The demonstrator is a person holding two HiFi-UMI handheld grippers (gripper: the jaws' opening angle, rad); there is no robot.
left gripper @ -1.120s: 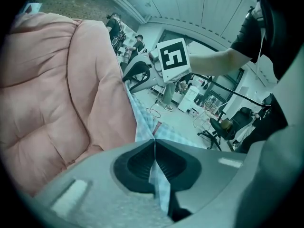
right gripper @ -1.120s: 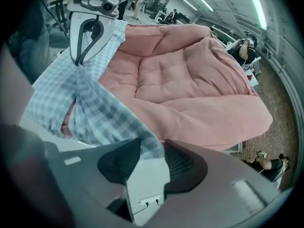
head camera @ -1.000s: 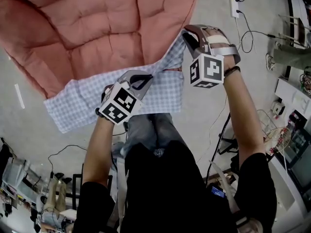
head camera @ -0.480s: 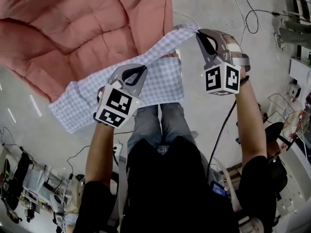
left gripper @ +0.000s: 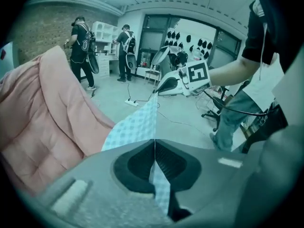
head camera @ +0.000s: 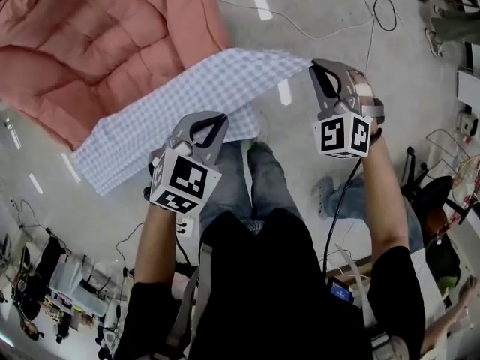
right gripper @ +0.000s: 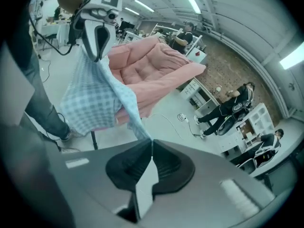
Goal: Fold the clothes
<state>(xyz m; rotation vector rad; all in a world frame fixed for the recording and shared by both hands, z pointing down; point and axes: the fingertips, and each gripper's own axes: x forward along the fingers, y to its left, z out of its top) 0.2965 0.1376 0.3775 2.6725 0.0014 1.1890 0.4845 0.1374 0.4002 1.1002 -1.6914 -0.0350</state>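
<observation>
A blue-and-white checked garment [head camera: 187, 103] hangs stretched in the air between both grippers. My left gripper [head camera: 215, 118] is shut on its near edge, and the fabric [left gripper: 137, 125] runs out from between the closed jaws [left gripper: 154, 144]. At the far corner my right gripper [head camera: 315, 66] is shut on the cloth too; the checked cloth [right gripper: 95, 94] leads from its jaws [right gripper: 152, 144] across to the left gripper [right gripper: 97, 42]. The rest of the garment droops left over a pink quilt [head camera: 97, 43].
The pink quilt [left gripper: 42, 127] covers the surface ahead and to the left. Cables and a power strip [head camera: 300, 21] lie on the grey floor. People [left gripper: 80, 51] stand by white shelves far off, and chairs [head camera: 427, 193] stand at the right.
The right jaws closed onto the garment's corner. Both grippers rose and drew apart, pulling the checked cloth taut and lifting most of it off the quilt.
</observation>
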